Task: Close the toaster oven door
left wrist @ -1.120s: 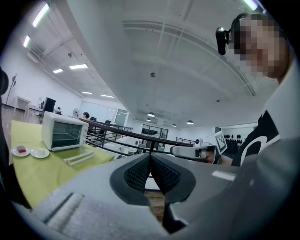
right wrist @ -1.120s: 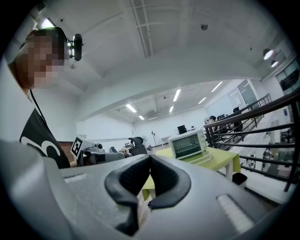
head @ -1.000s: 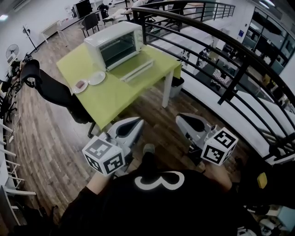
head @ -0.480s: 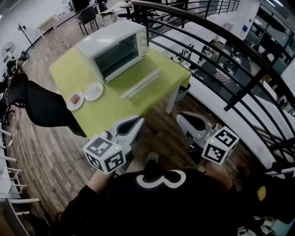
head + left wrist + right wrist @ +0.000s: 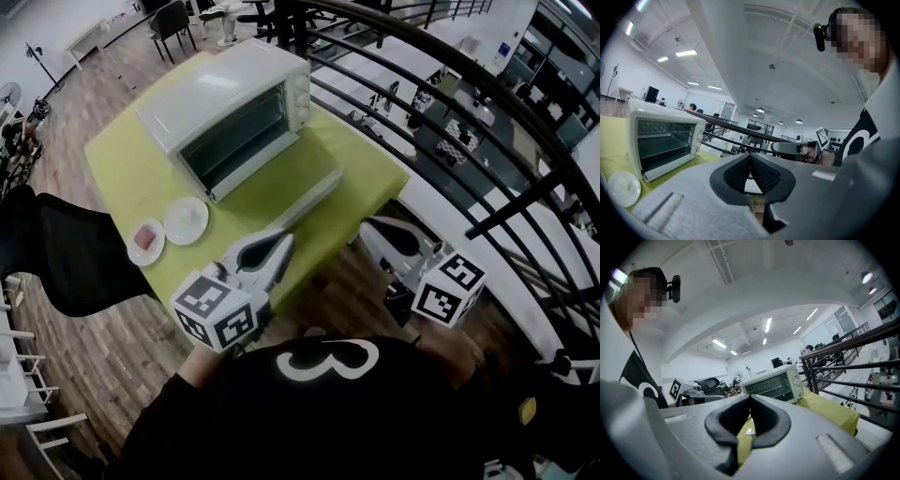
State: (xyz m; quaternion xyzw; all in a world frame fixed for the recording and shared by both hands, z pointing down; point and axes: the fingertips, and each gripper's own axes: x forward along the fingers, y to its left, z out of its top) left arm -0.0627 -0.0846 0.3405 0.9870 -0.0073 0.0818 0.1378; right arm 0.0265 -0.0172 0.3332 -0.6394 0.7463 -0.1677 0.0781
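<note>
A white toaster oven (image 5: 220, 94) stands on the green table (image 5: 122, 178). Its glass door (image 5: 272, 173) lies folded down flat in front of it, and the pale handle bar (image 5: 309, 199) runs along the door's near edge. My left gripper (image 5: 283, 241) is shut and empty, hanging over the table's near edge just short of the handle. The right gripper (image 5: 368, 229) is also shut and empty, off the table's near right corner. In the left gripper view the oven (image 5: 663, 140) is far left of my jaws (image 5: 751, 158). The right gripper view has the oven (image 5: 776, 383) beyond its jaws (image 5: 750, 401).
Two white plates (image 5: 186, 220) (image 5: 145, 242) sit on the table left of the door, one with a brownish piece on it. A black office chair (image 5: 56, 253) stands at the left. A dark metal railing (image 5: 450, 112) runs along the right, close behind the table.
The table and oven have come nearer and larger in the head view. Both grippers now sit closer to the table's near edge and remain shut.
</note>
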